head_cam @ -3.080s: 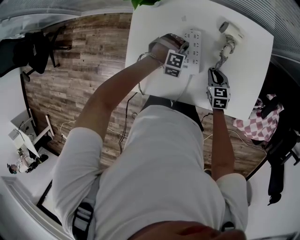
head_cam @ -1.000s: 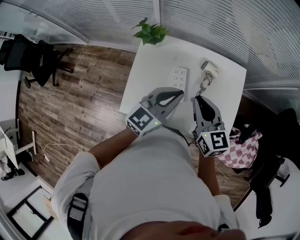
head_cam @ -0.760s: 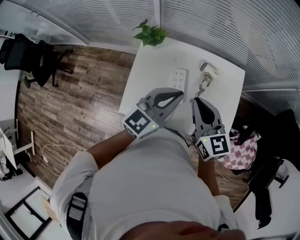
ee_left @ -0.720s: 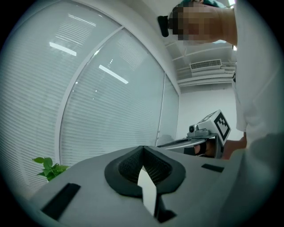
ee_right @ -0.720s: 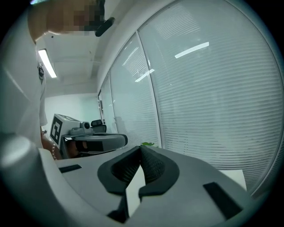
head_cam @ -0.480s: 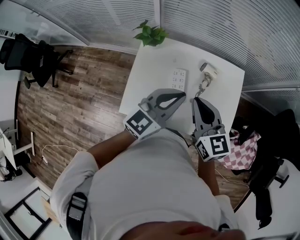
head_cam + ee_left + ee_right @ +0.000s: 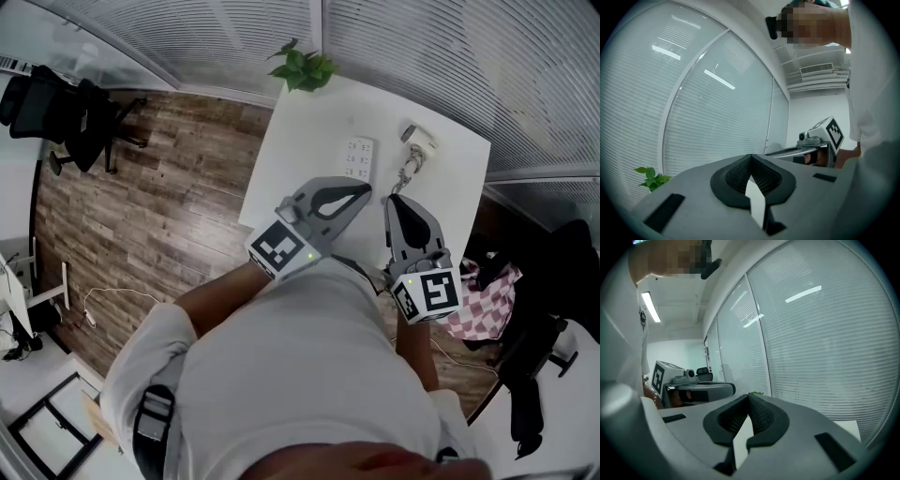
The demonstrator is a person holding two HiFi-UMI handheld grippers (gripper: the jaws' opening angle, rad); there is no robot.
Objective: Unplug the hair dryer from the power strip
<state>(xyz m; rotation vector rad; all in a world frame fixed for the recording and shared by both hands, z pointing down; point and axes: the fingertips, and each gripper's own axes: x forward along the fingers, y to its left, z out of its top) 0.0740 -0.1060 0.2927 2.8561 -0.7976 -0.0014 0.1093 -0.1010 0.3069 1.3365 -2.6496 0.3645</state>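
— Desk (image 7: 292, 159) by the window blinds: where does the hair dryer sit on it?

— At the far right of the white top. The hair dryer (image 7: 418, 141) lies there with its cord (image 7: 408, 174) bunched just on the near side of it. The power strip (image 7: 359, 157) lies to its left, apart from it.

— So is the plug out?

— I judge that it is. No plug stands on the part of the strip I can see, and the cord is gathered by the dryer and does not run across to the strip. My left hand-held gripper (image 7: 361, 191) hides the strip's near end, so I cannot be sure.

— What are you holding?

— Nothing. The left hand-held gripper is clenched, with its pads meeting at the tips and nothing between them. The right hand-held gripper (image 7: 392, 200) is clenched and empty too. Both are held up side by side in front of me, over the desk's near edge, touching neither dryer nor strip.

— What is left to do?

— Little, by my reading. At most I need a look at that hidden end of the strip.

— And around the desk?

— A potted plant (image 7: 302, 66) is at the far left corner. The wood floor (image 7: 159, 187) runs off to the left, with an office chair (image 7: 75, 103) on it, and a checked cloth (image 7: 466, 305) lies at the near right.
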